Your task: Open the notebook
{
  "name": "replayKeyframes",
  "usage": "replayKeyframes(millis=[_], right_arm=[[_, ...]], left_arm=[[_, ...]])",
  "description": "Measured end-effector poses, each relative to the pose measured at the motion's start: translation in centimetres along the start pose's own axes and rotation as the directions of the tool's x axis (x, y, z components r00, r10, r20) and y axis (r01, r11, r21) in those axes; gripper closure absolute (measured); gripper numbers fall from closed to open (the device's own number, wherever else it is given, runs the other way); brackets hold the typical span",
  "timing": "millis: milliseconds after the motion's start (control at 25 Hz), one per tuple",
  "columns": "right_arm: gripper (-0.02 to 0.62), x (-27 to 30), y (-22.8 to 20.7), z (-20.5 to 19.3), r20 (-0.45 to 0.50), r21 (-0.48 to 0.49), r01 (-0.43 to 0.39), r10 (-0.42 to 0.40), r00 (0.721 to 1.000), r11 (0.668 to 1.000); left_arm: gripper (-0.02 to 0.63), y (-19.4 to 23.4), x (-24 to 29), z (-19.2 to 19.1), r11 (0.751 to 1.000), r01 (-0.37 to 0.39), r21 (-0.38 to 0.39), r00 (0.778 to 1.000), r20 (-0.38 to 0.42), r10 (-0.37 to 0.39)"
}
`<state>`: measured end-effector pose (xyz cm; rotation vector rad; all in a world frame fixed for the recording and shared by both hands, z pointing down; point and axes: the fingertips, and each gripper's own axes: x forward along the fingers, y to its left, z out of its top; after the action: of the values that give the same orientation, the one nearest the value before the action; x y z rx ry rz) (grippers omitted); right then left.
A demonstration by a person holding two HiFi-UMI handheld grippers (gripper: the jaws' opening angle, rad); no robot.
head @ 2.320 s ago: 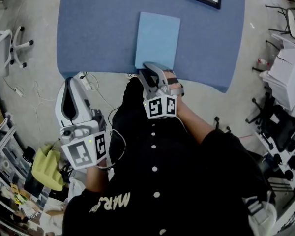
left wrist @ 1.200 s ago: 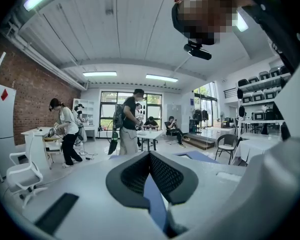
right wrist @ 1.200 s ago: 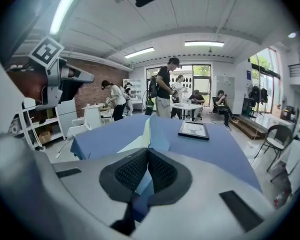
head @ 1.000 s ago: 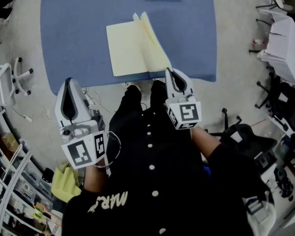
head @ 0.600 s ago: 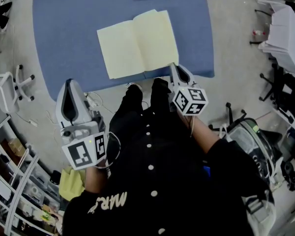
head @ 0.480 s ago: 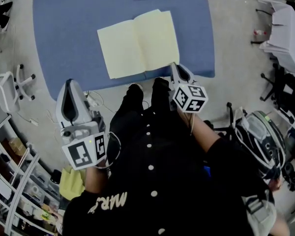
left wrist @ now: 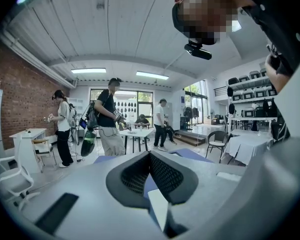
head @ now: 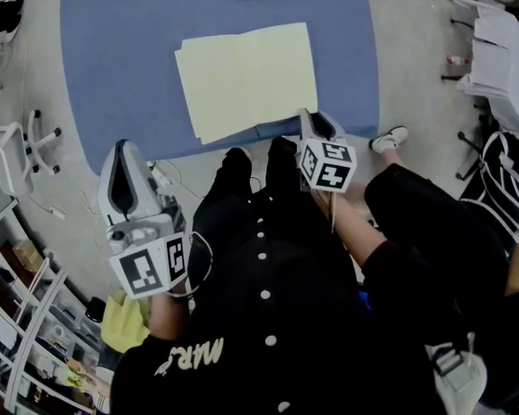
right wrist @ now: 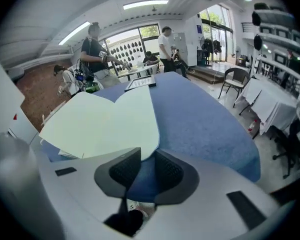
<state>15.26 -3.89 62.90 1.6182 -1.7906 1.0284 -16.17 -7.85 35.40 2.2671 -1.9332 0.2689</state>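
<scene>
Opening the right tool (head: 316,121) (right wrist: 144,161) a narrow way on nothing at the near edge of the blue desk (head: 121,41), just short of the notebook (head: 246,78) (right wrist: 102,124) spread flat, cream pages up, mid-desk, and holding the left tool (head: 121,152) (left wrist: 150,156), tips together and empty, off the desk's near left corner.

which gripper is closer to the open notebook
The right gripper, jaws opening and empty, by the notebook's near right corner; the left gripper hangs over the floor.
</scene>
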Motion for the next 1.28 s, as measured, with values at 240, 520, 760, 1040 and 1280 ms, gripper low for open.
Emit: replayKeyframes(millis=[240,520,760,1040,1280], right_arm=[[0.368,0.5,0.0,1.2,0.024,-0.252,0.134,-0.132,0.991,0.958],[0.353,-1.5,2.7,3.7,0.211,-0.639,0.253,-0.15,0.966,0.727],[0.484,-1.6,4.1,3.1,0.192,-0.846,0.145,0.038,0.981,0.513],[0.563,-1.9,4.9,2.3,-0.044,-0.902,-0.135,0.223,0.974,0.409],[0.589,-2.1,5.6,4.1,-0.189,-0.621,-0.398,0.364,0.912,0.676]], left_arm=[[0.603,1.4,-0.1,-0.2,1.0,-0.01,-0.01,1.0,-0.002,0.01],[0.603,2.4,-1.5,0.3,1.0,-0.017,-0.017,1.0,0.009,0.017],[0.603,1.9,-2.0,0.2,0.999,-0.028,-0.02,0.999,0.015,0.028],[0.603,2.3,-2.5,0.4,0.999,-0.037,-0.023,0.999,0.022,0.037],[0.603,2.5,-2.7,0.7,0.999,-0.04,-0.028,0.999,0.027,0.041]])
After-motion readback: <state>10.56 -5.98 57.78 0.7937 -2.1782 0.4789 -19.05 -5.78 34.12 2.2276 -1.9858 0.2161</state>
